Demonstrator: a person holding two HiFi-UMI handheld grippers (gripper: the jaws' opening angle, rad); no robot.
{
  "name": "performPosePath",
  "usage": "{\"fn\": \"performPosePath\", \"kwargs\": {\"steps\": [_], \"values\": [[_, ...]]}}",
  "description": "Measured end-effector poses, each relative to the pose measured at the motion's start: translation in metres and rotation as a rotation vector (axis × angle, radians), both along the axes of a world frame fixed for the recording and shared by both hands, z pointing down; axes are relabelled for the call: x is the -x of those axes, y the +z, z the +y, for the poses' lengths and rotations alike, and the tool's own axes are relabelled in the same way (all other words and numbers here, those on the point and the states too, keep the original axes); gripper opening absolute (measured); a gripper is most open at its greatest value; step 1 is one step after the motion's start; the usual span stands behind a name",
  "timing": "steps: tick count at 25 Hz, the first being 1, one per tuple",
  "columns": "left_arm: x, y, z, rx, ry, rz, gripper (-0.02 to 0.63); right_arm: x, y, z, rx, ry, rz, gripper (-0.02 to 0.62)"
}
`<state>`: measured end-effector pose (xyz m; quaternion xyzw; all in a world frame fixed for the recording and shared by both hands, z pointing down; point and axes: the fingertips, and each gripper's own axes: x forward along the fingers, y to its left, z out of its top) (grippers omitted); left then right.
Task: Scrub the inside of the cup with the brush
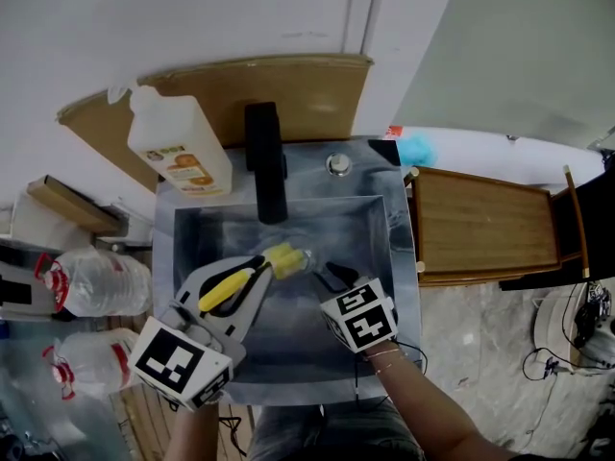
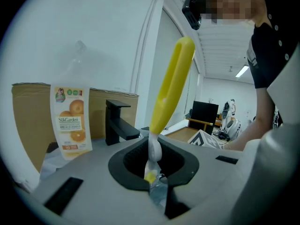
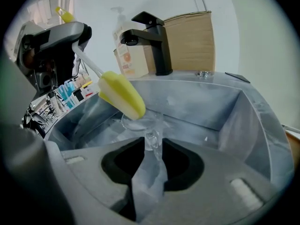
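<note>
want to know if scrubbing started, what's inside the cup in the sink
The brush has only the tip of its yellow head at the mouth of the cup; the rest is outside. The cup's bottom is lost between the jaws of the right gripper.

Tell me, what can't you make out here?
Whether the brush is inside the cup: clear rim blends into the sink, right tool view; tiny in head view.
Whether the right tool presses the cup: cup too clear, right tool view.
Bottle small print: too small, left tool view.
</note>
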<state>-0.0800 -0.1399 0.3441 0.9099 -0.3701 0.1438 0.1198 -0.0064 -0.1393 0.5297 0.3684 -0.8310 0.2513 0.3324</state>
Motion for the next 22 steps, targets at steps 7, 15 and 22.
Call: {"fn": "performPosePath", "kwargs": {"steps": [7,15,22], "values": [[-0.01,0.011,-0.002,0.013,0.038,-0.048,0.046,0.001,0.003,-0.001,-0.003,0.004,0.011,0.1],[-0.02,0.025,-0.001,0.082,0.051,-0.115,0.046,0.002,0.004,0.0,-0.021,-0.026,0.033,0.084],[-0.026,0.056,0.006,0.069,0.21,-0.297,0.044,0.011,0.003,0.004,-0.006,-0.037,0.006,0.063]]}}
